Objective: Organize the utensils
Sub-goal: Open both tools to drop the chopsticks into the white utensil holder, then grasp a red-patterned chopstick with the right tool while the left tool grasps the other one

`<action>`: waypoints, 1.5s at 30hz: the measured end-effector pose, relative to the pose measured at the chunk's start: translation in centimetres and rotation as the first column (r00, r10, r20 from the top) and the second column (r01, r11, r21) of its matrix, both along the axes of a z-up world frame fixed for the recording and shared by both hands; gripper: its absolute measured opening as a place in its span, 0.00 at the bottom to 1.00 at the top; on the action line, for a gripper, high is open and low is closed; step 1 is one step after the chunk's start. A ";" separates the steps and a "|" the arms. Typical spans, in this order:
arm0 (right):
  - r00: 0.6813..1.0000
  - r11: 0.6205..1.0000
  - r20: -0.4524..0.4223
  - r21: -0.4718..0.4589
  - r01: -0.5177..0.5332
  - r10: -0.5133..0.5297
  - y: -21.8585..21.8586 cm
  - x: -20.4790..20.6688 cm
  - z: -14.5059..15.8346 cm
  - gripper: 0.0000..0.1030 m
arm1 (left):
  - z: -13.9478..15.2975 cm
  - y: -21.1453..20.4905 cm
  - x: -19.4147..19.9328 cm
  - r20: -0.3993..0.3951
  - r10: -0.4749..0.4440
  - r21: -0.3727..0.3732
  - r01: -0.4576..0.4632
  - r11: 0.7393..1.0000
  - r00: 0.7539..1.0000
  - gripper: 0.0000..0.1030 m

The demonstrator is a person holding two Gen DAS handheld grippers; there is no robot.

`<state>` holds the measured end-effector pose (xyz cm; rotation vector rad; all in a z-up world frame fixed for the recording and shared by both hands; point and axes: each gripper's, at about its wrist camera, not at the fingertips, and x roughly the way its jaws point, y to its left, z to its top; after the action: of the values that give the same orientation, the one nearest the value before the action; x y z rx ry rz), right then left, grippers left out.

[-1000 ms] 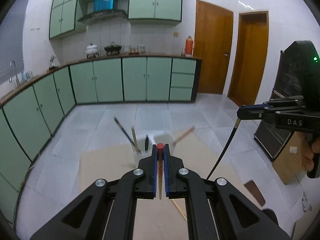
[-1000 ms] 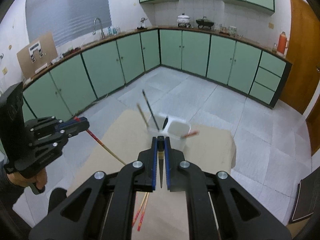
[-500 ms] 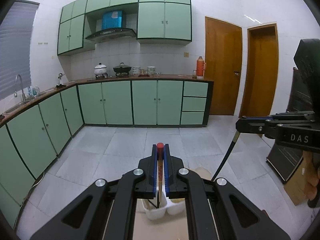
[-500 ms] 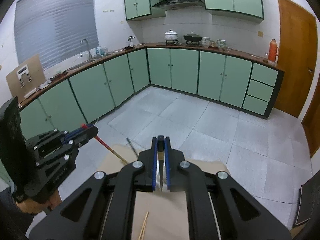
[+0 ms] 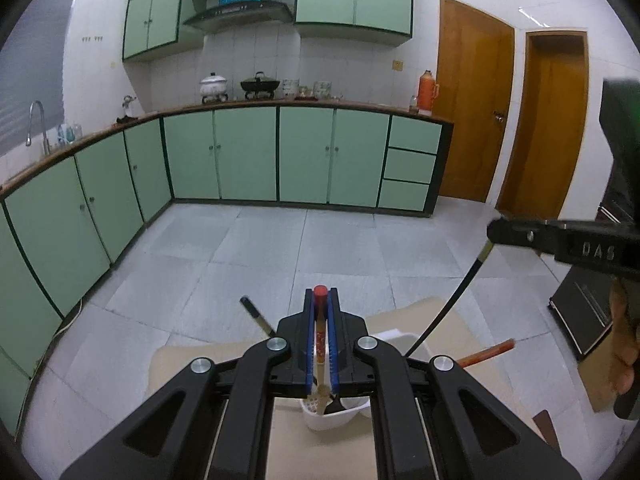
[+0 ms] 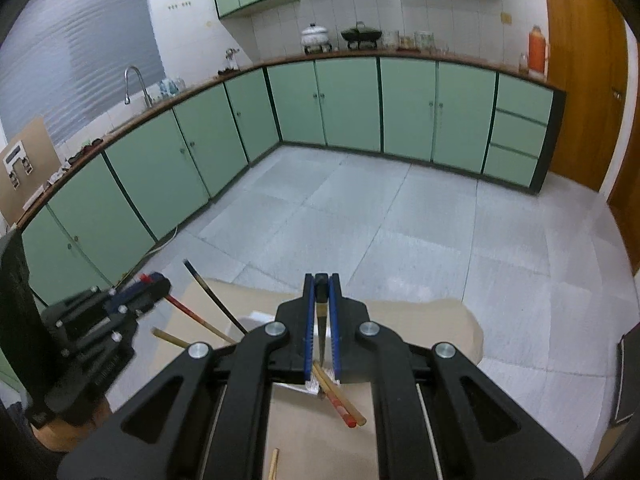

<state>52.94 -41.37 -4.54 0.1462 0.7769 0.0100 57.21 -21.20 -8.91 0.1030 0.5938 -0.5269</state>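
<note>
My left gripper [image 5: 320,296] is shut on a red-topped chopstick [image 5: 320,336] whose lower end reaches down into the white utensil holder [image 5: 336,416] below it. My right gripper [image 6: 320,282] is shut on a black chopstick [image 6: 320,320]. In the left wrist view that gripper [image 5: 494,233] is at the right, and its black chopstick [image 5: 452,300] slants down into the holder. Other chopsticks lean out of the holder [image 5: 486,353]. The holder stands on a tan board [image 5: 192,360].
A loose pair of chopsticks [image 6: 340,400] and another stick [image 6: 273,462] lie on the board. Green cabinets [image 5: 240,156] line the far and left walls. Wooden doors [image 5: 472,112] are at the right. A dark box [image 5: 584,320] stands on the floor at the right.
Both grippers tilted up, then back down, and came closer over the holder. The ends of both held chopsticks now sit in the holder.
</note>
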 end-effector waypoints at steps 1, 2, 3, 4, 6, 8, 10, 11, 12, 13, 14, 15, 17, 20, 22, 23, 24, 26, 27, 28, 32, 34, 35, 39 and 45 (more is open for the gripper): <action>1.000 1.000 -0.010 0.002 -0.002 0.002 0.0 0.0 -0.6 0.08 | -0.4 0.1 0.0 -0.009 -0.001 0.002 0.001 1.000 1.000 0.06; 1.000 1.000 -0.014 0.005 0.000 0.000 0.1 -0.2 -1.0 0.09 | -0.5 0.2 0.1 -0.013 -0.002 0.003 0.002 1.000 1.000 0.06; 1.000 1.000 -0.011 0.009 0.006 -0.006 -0.1 -0.4 -1.1 0.10 | -0.6 0.3 0.0 -0.014 -0.002 0.003 0.002 1.000 1.000 0.07; 1.000 1.000 -0.008 0.012 0.008 -0.008 -0.2 -0.6 -1.2 0.12 | -0.5 0.4 -0.1 -0.013 -0.003 0.003 0.003 1.000 1.000 0.12; 1.000 1.000 0.007 0.007 0.013 -0.013 -0.1 -1.3 -0.9 0.21 | -0.1 0.8 -0.6 -0.006 -0.002 -0.004 0.002 1.000 1.000 0.27; 0.999 1.000 0.031 -0.005 0.010 -0.010 -0.1 -2.5 -0.1 0.25 | 0.7 1.5 -1.4 0.017 0.002 -0.009 -0.002 1.000 1.000 0.37; 0.998 1.000 0.057 -0.007 0.000 0.001 0.0 -4.3 0.6 0.26 | 1.6 2.1 -2.2 0.034 -0.001 -0.010 0.002 1.000 0.999 0.38; 0.997 1.000 0.079 -0.013 -0.006 0.007 0.1 -5.5 1.1 0.26 | 2.1 2.6 -2.8 0.044 0.002 -0.012 -0.001 1.000 0.999 0.40; 0.995 1.000 0.096 -0.012 -0.012 0.013 0.2 -6.7 1.5 0.26 | 2.6 3.3 -3.5 0.051 0.004 -0.017 -0.003 1.000 0.999 0.42; 0.993 1.000 0.119 -0.004 -0.015 0.016 0.2 -8.3 1.8 0.26 | 2.9 3.9 -4.1 0.056 0.006 -0.022 -0.005 1.000 0.998 0.45; 0.990 1.000 0.140 -0.004 -0.015 0.015 0.3 -10.1 1.8 0.26 | 3.2 4.8 -5.1 0.063 0.012 -0.033 -0.010 0.999 0.998 0.49; 0.987 1.000 0.160 -0.005 -0.018 0.019 0.3 -11.8 1.6 0.26 | 3.3 5.7 -6.2 0.072 0.018 -0.036 -0.016 0.999 0.997 0.51; 0.981 1.000 0.193 -0.012 -0.022 0.024 0.5 -15.4 0.6 0.26 | 3.1 7.4 -8.4 0.092 0.030 -0.039 -0.027 0.999 0.995 0.58; 0.976 0.999 0.216 -0.041 -0.029 0.037 1.8 -22.3 -4.4 0.27 | 1.2 10.4 -12.6 0.111 0.060 -0.051 -0.054 0.997 0.992 0.63; 0.980 0.998 0.197 -0.050 -0.032 0.041 2.9 -25.7 -8.3 0.27 | -0.4 12.0 -14.7 0.116 0.089 -0.054 -0.083 0.995 0.989 0.65; 0.985 0.998 0.166 -0.042 -0.039 0.046 3.9 -28.3 -11.8 0.27 | -2.1 13.1 -16.6 0.113 0.111 -0.054 -0.106 0.993 0.987 0.65; 0.989 0.998 0.137 -0.040 -0.041 0.046 4.9 -30.1 -14.4 0.27 | -3.2 13.8 -17.7 0.107 0.127 -0.054 -0.122 0.991 0.986 0.65; 0.996 0.998 0.079 -0.045 -0.043 0.047 6.8 -33.2 -19.4 0.27 | -5.6 15.3 -19.7 0.079 0.158 -0.064 -0.153 0.986 0.984 0.65; 0.997 0.998 0.056 -0.043 -0.049 0.051 7.6 -34.4 -21.1 0.26 | -6.8 15.8 -20.7 0.063 0.169 -0.065 -0.165 0.984 0.984 0.65; 0.997 0.997 0.031 -0.041 -0.064 0.065 8.6 -35.6 -22.7 0.26 | -8.4 16.3 -22.0 0.041 0.181 -0.059 -0.179 0.982 0.983 0.65; 0.993 0.990 0.001 -0.075 -0.119 0.119 12.0 -37.4 -25.4 0.26 | -11.8 17.0 -24.6 -0.022 0.193 -0.060 -0.194 0.979 0.981 0.65; 0.991 0.987 0.010 -0.083 -0.135 0.137 12.6 -37.3 -25.0 0.26 | -12.8 17.0 -25.5 -0.048 0.195 -0.068 -0.198 0.978 0.980 0.65; 0.990 0.987 0.011 -0.076 -0.141 0.143 12.9 -37.3 -24.9 0.26 | -13.1 17.0 -25.8 -0.056 0.193 -0.070 -0.197 0.978 0.980 0.65; 0.988 0.984 -0.018 -0.082 -0.156 0.155 13.1 -36.0 -25.5 0.23 | -13.9 16.5 -26.7 -0.068 0.183 -0.070 -0.188 0.980 0.981 0.65; 0.996 0.995 -0.001 -0.043 -0.088 0.088 11.3 -35.3 -25.6 0.05 | -14.7 15.6 -28.0 -0.074 0.156 -0.074 -0.162 0.984 0.985 0.65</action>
<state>17.60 -30.04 -30.10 0.0712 0.7812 0.0769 29.24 -5.63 -23.64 -0.0379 0.6405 -0.3994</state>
